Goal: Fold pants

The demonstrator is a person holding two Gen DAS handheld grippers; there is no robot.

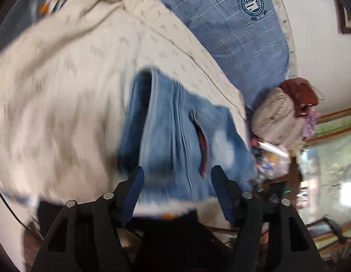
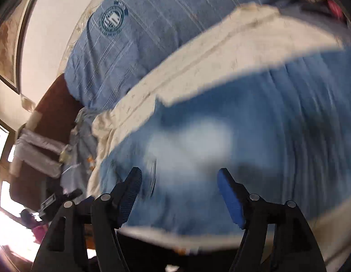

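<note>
The jeans [image 1: 175, 131] lie in a folded bundle on the cream blanket [image 1: 73, 68] on the bed, close to the near edge. Past the blanket's far edge sits a big blue pillow [image 1: 220, 22].

The left tool [image 1: 177, 188] has its jaws wide, and nothing is pinched in them. The jeans are just in front of it. The right tool [image 2: 180, 190] is wide too, and it holds nothing (the blue cloth fills the view right under it).

What could go wrong? Both pictures are blurry, so the tools seem to be moving fast. A fast tool could bump the bundle and knock the fold open. The jeans are near the bed's edge, so a push could slide them off. There is a dark gap with something red [image 1: 203, 149] in the fold. A tool tip could catch in there and drag 1 layer out. A tool could also pinch the blanket along with the jeans.
</note>
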